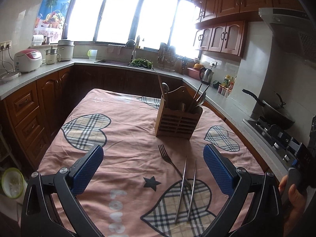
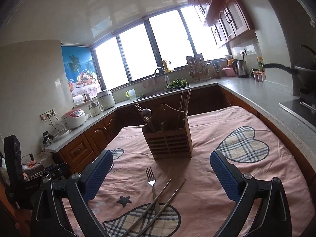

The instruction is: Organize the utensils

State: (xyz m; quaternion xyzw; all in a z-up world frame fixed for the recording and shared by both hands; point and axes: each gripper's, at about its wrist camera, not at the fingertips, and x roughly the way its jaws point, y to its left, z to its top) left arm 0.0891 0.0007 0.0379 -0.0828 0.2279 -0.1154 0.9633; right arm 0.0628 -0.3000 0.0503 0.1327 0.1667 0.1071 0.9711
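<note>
Centrally on the pink cloth (image 1: 128, 138) lie the loose utensils — a fork (image 1: 167, 159) with its tines toward the wooden holder (image 1: 177, 121), and two metal chopsticks (image 1: 187, 189) side by side, crossing over the fork's handle on a plaid heart patch. The holder stands upright farther back, near the middle of the table, already carrying chopsticks and spoons in its compartments. Bare cloth surrounds the fork and chopsticks on every side; the table's left edge drops toward brown cabinets, while the right edge runs close along a grey countertop (image 2: 266, 96) with a stove.

Both tools hover above the near end of the table — the left gripper (image 1: 153, 169) spread wide, its blue pads (image 1: 87, 169) flanking the fork and chopsticks without touching them, holding nothing. The right gripper (image 2: 161, 177) is likewise spread wide and empty, its pads (image 2: 225, 175) clear of the utensils.
</note>
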